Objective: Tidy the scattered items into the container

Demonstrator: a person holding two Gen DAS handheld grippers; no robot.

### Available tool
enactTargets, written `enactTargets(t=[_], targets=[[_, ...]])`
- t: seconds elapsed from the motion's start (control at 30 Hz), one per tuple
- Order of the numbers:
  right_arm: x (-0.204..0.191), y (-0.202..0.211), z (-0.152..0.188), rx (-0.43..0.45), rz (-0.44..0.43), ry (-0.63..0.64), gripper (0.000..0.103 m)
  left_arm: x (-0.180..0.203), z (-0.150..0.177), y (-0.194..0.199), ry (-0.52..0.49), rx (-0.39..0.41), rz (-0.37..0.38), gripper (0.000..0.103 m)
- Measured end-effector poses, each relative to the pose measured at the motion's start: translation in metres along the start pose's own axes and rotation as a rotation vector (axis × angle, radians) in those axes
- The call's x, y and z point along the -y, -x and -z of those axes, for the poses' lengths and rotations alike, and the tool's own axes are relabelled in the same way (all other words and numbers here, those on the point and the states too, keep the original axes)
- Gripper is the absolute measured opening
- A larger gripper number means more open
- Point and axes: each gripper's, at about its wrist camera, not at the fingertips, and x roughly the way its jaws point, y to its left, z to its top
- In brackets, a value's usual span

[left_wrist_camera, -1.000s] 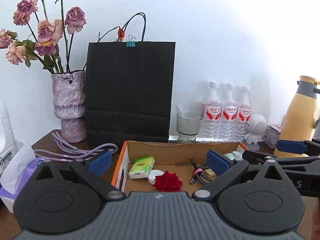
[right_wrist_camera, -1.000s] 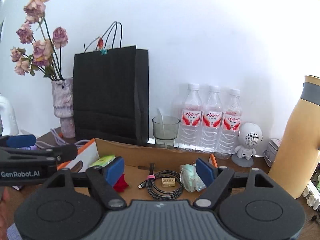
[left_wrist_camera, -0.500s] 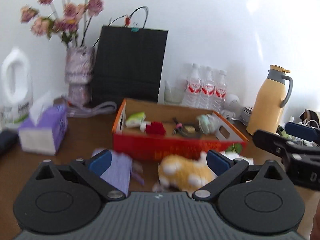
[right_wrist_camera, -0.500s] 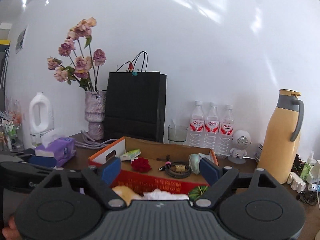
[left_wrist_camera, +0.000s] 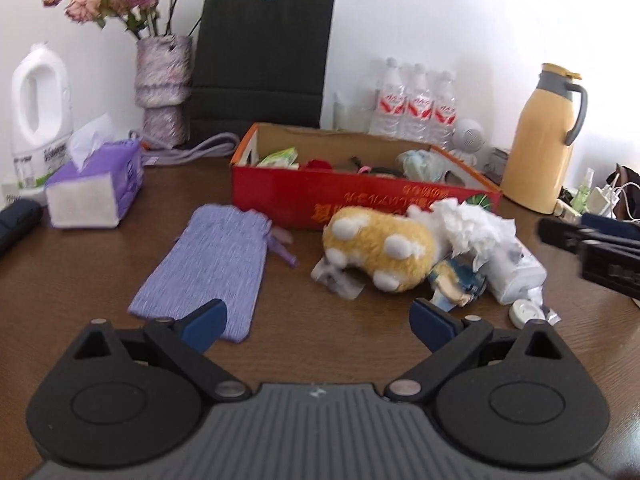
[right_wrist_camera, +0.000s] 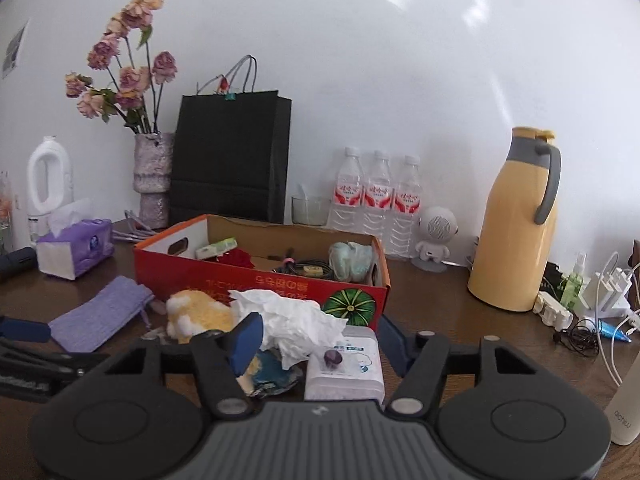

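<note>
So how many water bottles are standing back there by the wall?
3. The left water bottle, the middle water bottle and the right water bottle stand side by side against the wall, behind the red box. None appears hidden behind them.

Your left gripper and right gripper are black, with blue pads, silver pivot screws, ribbed grey housings.

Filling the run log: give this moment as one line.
left gripper: open, empty | right gripper: jaws closing around wipes pack | box: partly filled
</note>
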Motion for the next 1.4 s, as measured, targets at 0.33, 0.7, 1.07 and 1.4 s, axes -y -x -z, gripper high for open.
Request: enactTargets(t=[0.33, 0.7, 1.07, 1.4], targets=[[0.010, -0.056, 0.015, -0.141, -0.029, 0.002, 0.041, 0.061, -0.053, -0.036, -0.323, 0.155, 0.319, 0.101], [0.032, -0.065, 0.017, -0.127, -0.044, -0.108, 0.024, 0.105, -0.064, -0.116, -0.396, -0.016, 0.357, 0.069], [0.025, -0.068, 0.015, -0.124, -0.053, -0.059, 0.021, 0.076, -0.052, -0.069, -0.253, 0.076, 0.348, 0.023], [0.007, -0.066, 0.009, -0.165, -0.022, 0.014, 0.007, -0.001, -0.015, 0.005, 0.020, 0.172, 0.158, 0.024]])
